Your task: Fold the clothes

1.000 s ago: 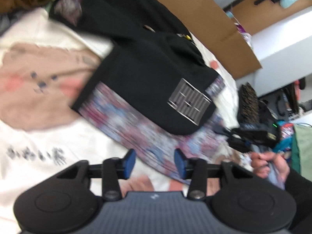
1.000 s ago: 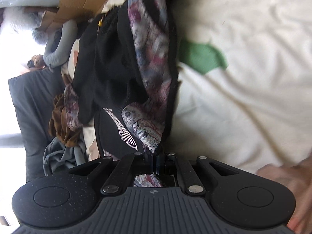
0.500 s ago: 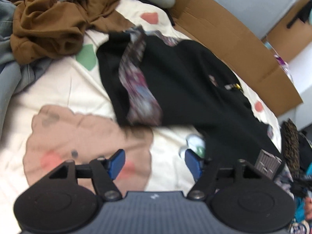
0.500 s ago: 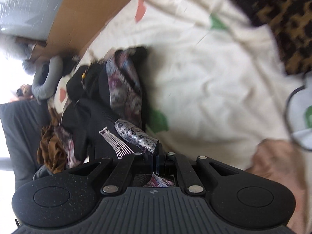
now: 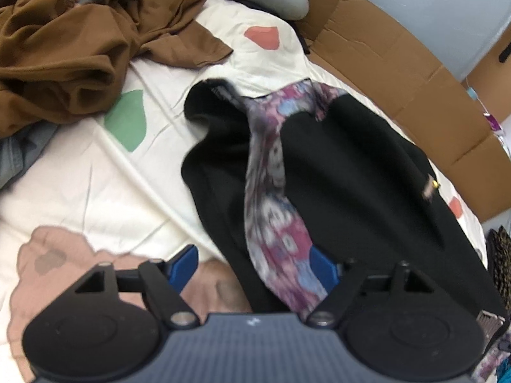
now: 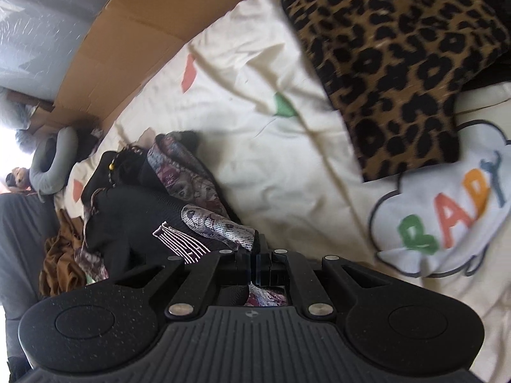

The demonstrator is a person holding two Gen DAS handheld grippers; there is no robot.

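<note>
Left wrist view shows the black garment [image 5: 345,172] sprawled on the bed [image 5: 95,172], roughly mid-bed with its far side running along the edge where the flattened cardboard [image 5: 399,73] sits. It has a floral patterned lining [image 5: 274,210] showing as a long strip down the middle, so I'd say one side has been flipped over but it's nowhere near a neat rectangle yet. The left gripper [image 5: 255,265] is spreading its jaws right now, blue pads on either side of the lining strip and not pressing on it as far as I can see, so it isn't holding anything. Right wrist view: the right gripper [image 6: 255,263] is pressed together and pinching a corner of the same garment, where the patterned lining and a white striped label [image 6: 180,239] bunch up right at the fingertips. From that side the garment looks more like a crumpled heap than a fold. So my read is we're early-to-middle on this one piece: a first fold maybe started, edges still to line up, then at least another fold to finish. Plenty left after that too, since a brown garment [image 5: 80,32] is heaped at the far left corner of the bed, and a leopard print piece [image 6: 399,57] lies further along, folded or not I can't tell.
</note>
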